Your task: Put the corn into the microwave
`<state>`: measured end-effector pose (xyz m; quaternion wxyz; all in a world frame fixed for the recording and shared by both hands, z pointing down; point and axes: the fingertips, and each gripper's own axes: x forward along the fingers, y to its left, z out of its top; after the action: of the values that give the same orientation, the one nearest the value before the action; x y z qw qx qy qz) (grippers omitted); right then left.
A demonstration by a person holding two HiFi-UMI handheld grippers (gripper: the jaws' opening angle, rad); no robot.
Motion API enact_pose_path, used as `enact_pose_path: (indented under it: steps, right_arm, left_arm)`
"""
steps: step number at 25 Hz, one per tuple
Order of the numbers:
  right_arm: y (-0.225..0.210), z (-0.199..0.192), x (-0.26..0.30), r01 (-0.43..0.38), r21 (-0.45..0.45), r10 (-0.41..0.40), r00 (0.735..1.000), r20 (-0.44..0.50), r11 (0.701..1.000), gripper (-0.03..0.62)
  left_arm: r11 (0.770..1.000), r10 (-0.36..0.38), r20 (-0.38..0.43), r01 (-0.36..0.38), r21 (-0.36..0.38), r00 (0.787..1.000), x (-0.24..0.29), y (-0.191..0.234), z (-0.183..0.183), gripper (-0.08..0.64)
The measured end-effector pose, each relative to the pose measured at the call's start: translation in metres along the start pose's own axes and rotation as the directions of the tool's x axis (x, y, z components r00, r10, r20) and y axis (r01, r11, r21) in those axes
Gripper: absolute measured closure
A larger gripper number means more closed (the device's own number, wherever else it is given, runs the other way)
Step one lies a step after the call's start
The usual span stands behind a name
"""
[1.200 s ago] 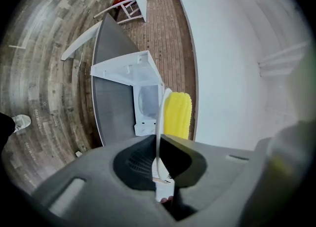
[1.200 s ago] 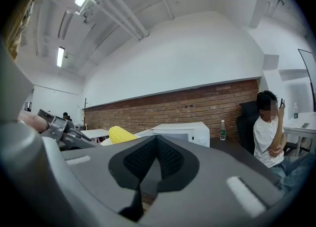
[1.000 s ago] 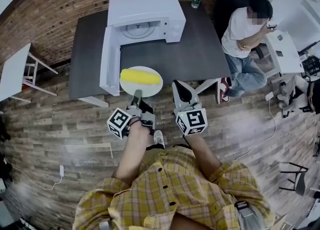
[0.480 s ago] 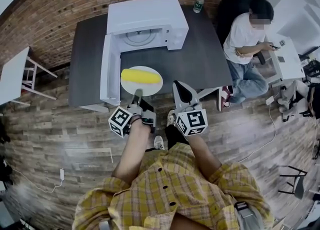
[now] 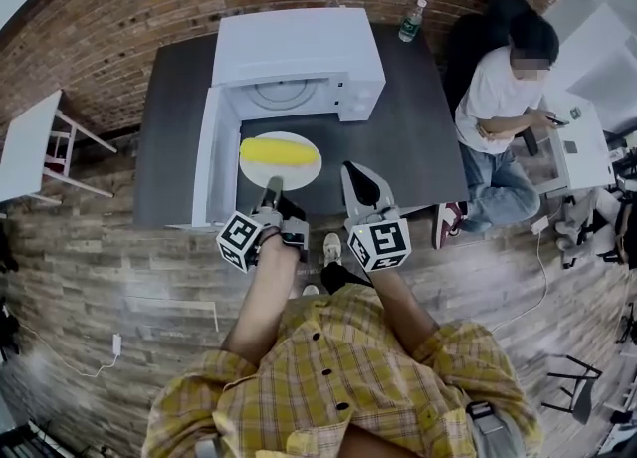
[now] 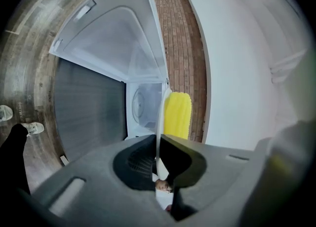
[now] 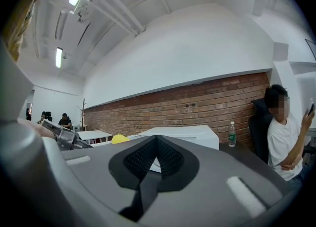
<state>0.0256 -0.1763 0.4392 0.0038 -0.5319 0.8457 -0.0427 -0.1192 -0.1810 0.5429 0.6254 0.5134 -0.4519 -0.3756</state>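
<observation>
From the head view, the white microwave (image 5: 299, 48) stands at the far side of a dark surface (image 5: 408, 137), with its door (image 5: 214, 157) swung open to the left and the cavity facing the person. Just in front of the cavity a white plate (image 5: 261, 175) carries the yellow corn (image 5: 279, 153), which lies lengthwise across it. The left gripper (image 5: 273, 185) is clenched on the plate's near rim. The right gripper (image 5: 356, 175) is just beside the plate on the right, apart from it, with its jaws pressed together on nothing. A seated person (image 5: 498, 108) is at the right end of the surface, and a bottle (image 5: 410, 20) stands behind the microwave near the brick wall.

In the left gripper view, the picture is rolled on its side. The left gripper (image 6: 158, 142) has its jaws clamped on the plate (image 6: 159, 122), which is seen edge-on as a thin white line running out from between them. The corn (image 6: 177, 115) rests on the plate's far side. Beyond it are the microwave's open cavity (image 6: 143, 110) and the opened door (image 6: 111, 38).

In the right gripper view, the right gripper (image 7: 157, 144) has its jaws closed, gripping nothing. Over them show the top of the microwave (image 7: 182, 134), one end of the corn (image 7: 121, 138) to the left, the bottle (image 7: 232, 133) against the brick wall (image 7: 197, 107) and the seated person (image 7: 281, 137) at the right.
</observation>
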Motion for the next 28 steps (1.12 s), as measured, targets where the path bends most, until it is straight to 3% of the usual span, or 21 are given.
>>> enact_pose_path:
  steps: [15,28]
  right_arm:
    - [-0.052,-0.004,0.064,-0.058,0.013,0.058,0.998,-0.020,0.998,0.589]
    - [-0.066,-0.011,0.089,-0.105,0.005,0.105,0.994,-0.034,0.994,0.589]
  left_arm:
    - [1.000,0.026,0.072,-0.026,-0.007,0.997,0.084,0.010,0.009,0.541]
    - [0.998,0.060,0.114,-0.058,-0.025,0.992,0.139,0.046,0.029,0.545]
